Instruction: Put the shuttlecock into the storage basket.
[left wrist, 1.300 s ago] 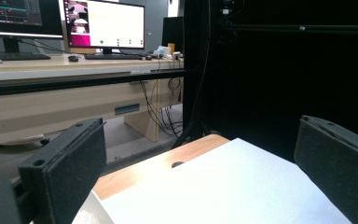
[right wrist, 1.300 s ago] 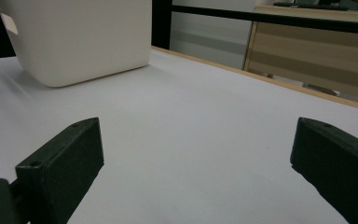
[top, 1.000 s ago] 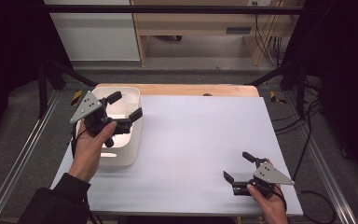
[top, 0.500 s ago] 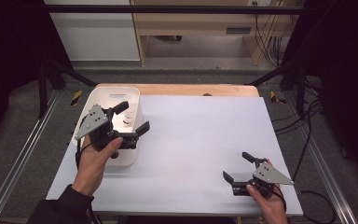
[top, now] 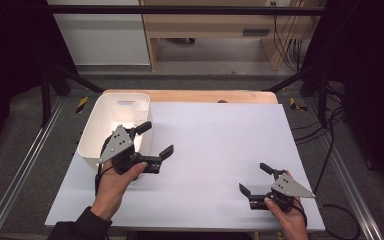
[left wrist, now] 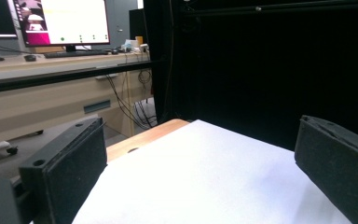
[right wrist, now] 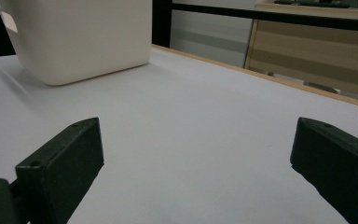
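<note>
While the left gripper [top: 155, 139] hangs over the near right corner of the white bin [top: 115, 125], we see its two black jaws spread wide with nothing between them, a grey three-cornered plate on its back and a hand wrapped around its handle. The bin stands at the far left of the white table [top: 220, 145], its near wall partly covered from above by that hand and gripper, so we cannot make out whether anything lies on its brightly lit floor. Seen from the left gripper view, the jaws frame bare white tabletop running to a wooden edge, with a desk and a lit monitor [left wrist: 67, 21] beyond, its screen too blurred to read. At the near right of the table, the right gripper [top: 256, 179] sits low, well apart from the bin, its jaws likewise parted and empty; the hand that holds it is cut off by the bottom edge of the high view. In the right gripper view the bin [right wrist: 81, 37] stands across the table, its top cropped away, so its inside is hidden there. We cannot tell whether the right gripper touches the surface.
</note>
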`<action>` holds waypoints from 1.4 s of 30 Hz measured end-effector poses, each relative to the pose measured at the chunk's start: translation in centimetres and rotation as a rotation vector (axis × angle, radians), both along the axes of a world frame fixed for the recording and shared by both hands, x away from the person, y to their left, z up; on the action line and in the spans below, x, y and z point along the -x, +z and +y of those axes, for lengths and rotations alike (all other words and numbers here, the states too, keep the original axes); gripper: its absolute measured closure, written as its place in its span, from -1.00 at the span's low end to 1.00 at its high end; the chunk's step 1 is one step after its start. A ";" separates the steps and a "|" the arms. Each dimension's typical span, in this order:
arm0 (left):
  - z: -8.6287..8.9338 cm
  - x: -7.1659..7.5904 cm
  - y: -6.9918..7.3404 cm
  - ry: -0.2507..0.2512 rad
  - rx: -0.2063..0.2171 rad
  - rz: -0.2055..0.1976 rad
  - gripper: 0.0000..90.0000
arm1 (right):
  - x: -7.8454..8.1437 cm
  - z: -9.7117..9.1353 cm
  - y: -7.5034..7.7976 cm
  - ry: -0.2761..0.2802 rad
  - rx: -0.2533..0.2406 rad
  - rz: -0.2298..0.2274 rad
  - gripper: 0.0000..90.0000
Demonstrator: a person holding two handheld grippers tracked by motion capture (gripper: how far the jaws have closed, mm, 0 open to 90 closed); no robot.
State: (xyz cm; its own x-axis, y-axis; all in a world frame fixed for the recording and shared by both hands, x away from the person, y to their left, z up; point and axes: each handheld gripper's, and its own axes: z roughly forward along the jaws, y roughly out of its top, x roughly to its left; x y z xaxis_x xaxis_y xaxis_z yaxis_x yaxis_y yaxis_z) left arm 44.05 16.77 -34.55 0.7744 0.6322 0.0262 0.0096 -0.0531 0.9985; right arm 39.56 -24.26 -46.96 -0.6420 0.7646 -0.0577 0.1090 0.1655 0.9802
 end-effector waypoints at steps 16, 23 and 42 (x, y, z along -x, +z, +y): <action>-0.5 0.8 -2.7 -0.006 -0.006 0.036 -0.96 | 0.0 0.0 0.0 -0.001 0.002 0.000 -0.94; -0.5 1.3 -3.4 -0.004 0.004 0.042 -0.96 | 0.0 0.0 0.0 -0.001 0.004 0.000 -0.94; -0.3 2.0 -5.1 -0.008 0.008 0.054 -0.96 | 0.0 0.1 0.0 -0.003 0.007 0.001 -0.94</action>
